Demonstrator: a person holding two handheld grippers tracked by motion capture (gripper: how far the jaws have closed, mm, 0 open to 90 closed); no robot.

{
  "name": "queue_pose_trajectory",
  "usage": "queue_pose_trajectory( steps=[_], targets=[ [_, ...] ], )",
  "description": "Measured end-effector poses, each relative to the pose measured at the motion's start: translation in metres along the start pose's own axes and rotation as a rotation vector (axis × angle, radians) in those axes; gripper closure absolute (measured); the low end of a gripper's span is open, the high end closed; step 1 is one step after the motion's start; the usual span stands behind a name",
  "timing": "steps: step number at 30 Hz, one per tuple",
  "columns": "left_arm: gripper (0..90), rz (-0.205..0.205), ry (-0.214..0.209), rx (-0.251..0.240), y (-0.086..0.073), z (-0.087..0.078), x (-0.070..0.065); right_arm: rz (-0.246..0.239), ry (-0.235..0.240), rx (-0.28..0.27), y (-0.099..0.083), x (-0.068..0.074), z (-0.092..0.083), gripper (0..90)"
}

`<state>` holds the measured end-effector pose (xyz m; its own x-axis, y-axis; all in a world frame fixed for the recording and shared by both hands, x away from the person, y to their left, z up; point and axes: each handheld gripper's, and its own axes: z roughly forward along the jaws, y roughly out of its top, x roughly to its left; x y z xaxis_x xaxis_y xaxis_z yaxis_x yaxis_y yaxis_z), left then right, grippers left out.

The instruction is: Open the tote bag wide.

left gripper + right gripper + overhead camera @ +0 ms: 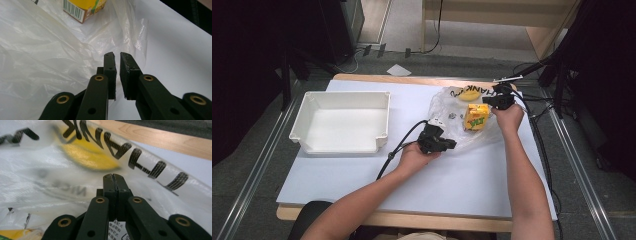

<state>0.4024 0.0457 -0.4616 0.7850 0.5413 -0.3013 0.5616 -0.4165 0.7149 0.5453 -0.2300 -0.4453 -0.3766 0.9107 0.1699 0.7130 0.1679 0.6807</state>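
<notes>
We are unpacking the bag point(447, 107), which lies right of the tray point(342, 121) on the tabletop point(362, 175). Our right tongs point(115, 177) are clenched, apparently pinching bag film at the far edge by the carton point(475, 116). Our left tongs point(117, 56), slightly parted, hold nothing at the near edge. Next, we should pinch there and spread the mouth.

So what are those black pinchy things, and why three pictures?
They are grippers: pincer tools a person holds. One picture looks down from above; the other two come from a camera on each gripper. On the table sit a white tray and a plastic bag holding a yellow drink carton and something yellow. The left gripper is slightly open at the bag's edge. The right gripper is shut near the bag's printed top; whether it pinches plastic, I can't tell.
</notes>
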Motion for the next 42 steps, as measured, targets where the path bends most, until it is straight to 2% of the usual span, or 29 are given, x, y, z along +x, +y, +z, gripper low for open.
queue_pose_trajectory(
  steps=[2, 3, 11, 14, 18, 23, 24, 25, 27, 29, 31, 32, 33, 34, 35, 37, 38, 40, 42],
  targets=[
    [84.0, -0.001, 0.004, 0.0, 0.0, 0.0, 0.002, 0.004, -0.002, 0.003, -0.001, 0.0, 0.001, 90.0],
    [84.1, -0.014, 0.008, -0.001, 0.001, 0.0, 0.005, 0.007, 0.005, -0.004, -0.004, -0.001, 0.002, 90.0],
    [81.9, -0.008, 0.024, 0.004, 0.001, 0.001, 0.009, 0.01, 0.011, 0.001, -0.016, 0.001, -0.001, 90.0],
    [81.0, -0.009, 0.022, 0.006, 0.003, -0.001, 0.006, 0.005, 0.018, -0.01, -0.021, 0.001, -0.007, 90.0],
    [80.0, 0.021, 0.008, 0.005, 0.011, -0.011, -0.003, -0.009, 0.026, -0.035, -0.028, 0.003, -0.024, 90.0],
    [77.8, 0.031, -0.009, -0.002, 0.02, -0.022, -0.008, -0.011, 0.036, -0.039, -0.032, 0.003, -0.037, 90.0],
    [77.8, 0.046, -0.006, -0.008, 0.028, -0.029, -0.011, -0.02, 0.043, -0.05, -0.033, 0.005, -0.047, 90.0],
    [77.9, 0.046, -0.006, -0.008, 0.028, -0.029, -0.011, -0.02, 0.043, -0.05, -0.033, 0.005, -0.047, 90.0],
    [78.3, 0.06, 0.003, -0.014, 0.042, -0.038, -0.01, -0.03, 0.056, -0.046, -0.035, 0.006, -0.056, 89.9],
    [79.6, 0.041, 0.0, -0.025, 0.053, -0.042, -0.006, -0.048, 0.041, -0.035, -0.037, 0.007, -0.061, 89.9],
    [80.4, 0.029, -0.007, -0.03, 0.058, -0.044, -0.003, -0.059, 0.034, -0.032, -0.039, 0.007, -0.062, 89.9],
    [80.8, 0.019, -0.005, -0.053, 0.069, -0.049, 0.001, -0.05, 0.035, -0.033, -0.042, 0.006, -0.063, 89.9],
    [81.2, 0.019, -0.005, -0.053, 0.069, -0.049, 0.001, -0.05, 0.035, -0.033, -0.042, 0.006, -0.063, 89.9],
    [81.4, 0.016, 0.007, -0.062, 0.079, -0.051, 0.004, -0.045, 0.04, -0.036, -0.045, 0.006, -0.063, 89.9],
    [81.6, 0.016, 0.007, -0.062, 0.079, -0.051, 0.004, -0.045, 0.04, -0.036, -0.045, 0.006, -0.063, 89.9],
    [81.9, 0.006, 0.001, -0.071, 0.091, -0.054, 0.008, -0.048, 0.043, -0.031, -0.047, 0.006, -0.062, 89.9],
    [81.9, 0.017, 0.029, -0.079, 0.1, -0.055, 0.01, -0.042, 0.044, -0.024, -0.047, 0.006, -0.059, 89.9],
    [82.3, 0.017, 0.036, -0.076, 0.103, -0.055, 0.012, -0.045, 0.045, -0.024, -0.048, 0.007, -0.058, 89.9],
    [83.5, 0.014, 0.059, -0.082, 0.114, -0.056, 0.019, -0.046, 0.051, -0.026, -0.048, 0.009, -0.055, 89.9]
  ],
)
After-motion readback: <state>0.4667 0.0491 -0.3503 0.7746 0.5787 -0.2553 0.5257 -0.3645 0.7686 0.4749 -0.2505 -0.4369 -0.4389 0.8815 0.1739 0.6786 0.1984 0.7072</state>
